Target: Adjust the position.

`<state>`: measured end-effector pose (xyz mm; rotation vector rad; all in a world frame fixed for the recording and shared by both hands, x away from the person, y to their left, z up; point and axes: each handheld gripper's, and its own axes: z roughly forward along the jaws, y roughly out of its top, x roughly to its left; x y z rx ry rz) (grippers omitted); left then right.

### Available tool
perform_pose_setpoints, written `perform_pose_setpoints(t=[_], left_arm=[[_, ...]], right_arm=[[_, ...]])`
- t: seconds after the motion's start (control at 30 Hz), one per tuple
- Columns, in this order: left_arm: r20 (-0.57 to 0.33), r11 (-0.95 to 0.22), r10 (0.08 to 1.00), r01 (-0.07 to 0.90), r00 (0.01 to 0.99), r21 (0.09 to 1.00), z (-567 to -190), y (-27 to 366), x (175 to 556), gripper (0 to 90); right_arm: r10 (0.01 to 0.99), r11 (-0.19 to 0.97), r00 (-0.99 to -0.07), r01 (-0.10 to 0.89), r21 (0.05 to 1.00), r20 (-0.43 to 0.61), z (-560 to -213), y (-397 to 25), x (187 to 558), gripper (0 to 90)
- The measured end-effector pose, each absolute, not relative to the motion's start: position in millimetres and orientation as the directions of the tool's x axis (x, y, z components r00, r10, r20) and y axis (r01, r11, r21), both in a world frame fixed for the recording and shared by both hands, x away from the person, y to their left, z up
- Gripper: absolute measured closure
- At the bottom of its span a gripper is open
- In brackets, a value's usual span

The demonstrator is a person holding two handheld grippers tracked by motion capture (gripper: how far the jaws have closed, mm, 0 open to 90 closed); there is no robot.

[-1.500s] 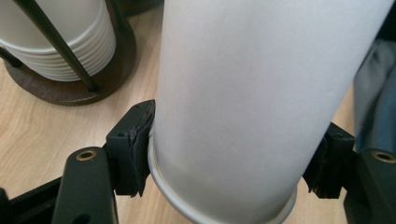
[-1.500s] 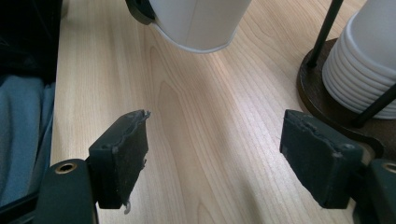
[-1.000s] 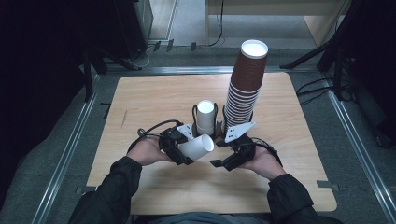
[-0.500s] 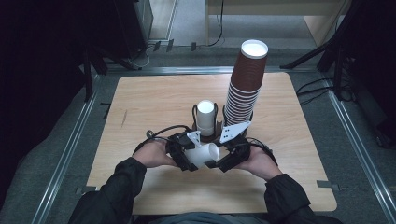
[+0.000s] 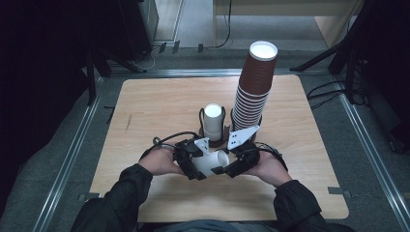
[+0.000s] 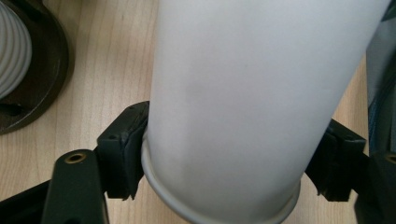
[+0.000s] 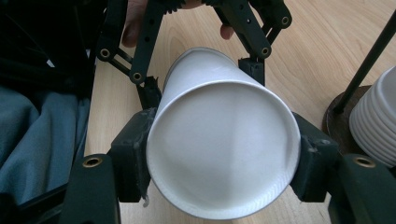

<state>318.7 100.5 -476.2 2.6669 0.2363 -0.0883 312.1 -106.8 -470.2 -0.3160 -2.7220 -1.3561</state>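
Observation:
A white paper cup (image 5: 210,165) lies on its side just above the wooden table, held between both grippers. My left gripper (image 5: 195,164) is shut on it: in the left gripper view the jaws press both sides of the cup (image 6: 247,93) near its rolled rim. My right gripper (image 5: 228,166) is shut on the other end. In the right gripper view the cup's flat round end (image 7: 224,154) faces the camera with a jaw touching each side. The left gripper's (image 7: 201,88) black linkage holds the cup farther off.
A tall stack of brown cups (image 5: 254,87) stands behind my right hand. Beside it is a dark round holder (image 5: 223,141) with a short stack of white cups (image 5: 212,118), seen close by in both gripper views (image 6: 11,51) (image 7: 376,121). The table's (image 5: 154,106) edges lie all around.
The right gripper has moved left onto the cup's free end and shut on it. The left gripper has brought the cup slightly toward the person; both hands now sit close together.

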Motion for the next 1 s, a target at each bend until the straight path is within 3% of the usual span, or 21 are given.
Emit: perform_pose_setpoints(t=[0.07,0.13,0.73,1.0], left_arm=[[-0.105,-0.869,0.181,0.209,0.978,0.448,-474.7,101.2,319.9,13.2],[-0.105,-0.858,0.190,0.217,0.976,0.466,-471.8,103.9,321.1,9.3],[-0.159,-0.742,0.281,0.319,0.947,0.590,-457.2,141.3,324.3,7.9],[-0.179,-0.679,0.292,0.335,0.940,0.653,-461.7,135.1,321.2,3.0]], right_arm=[[0.145,0.577,-0.975,0.220,0.787,0.166,-469.0,-108.7,312.7,35.0],[0.153,0.572,-0.975,0.219,0.791,0.159,-468.1,-110.7,312.8,35.0],[0.196,0.549,-0.968,0.240,0.800,0.156,-467.6,-125.6,317.0,34.7],[0.196,0.498,-0.966,0.246,0.831,0.168,-463.0,-130.7,317.6,34.6]])
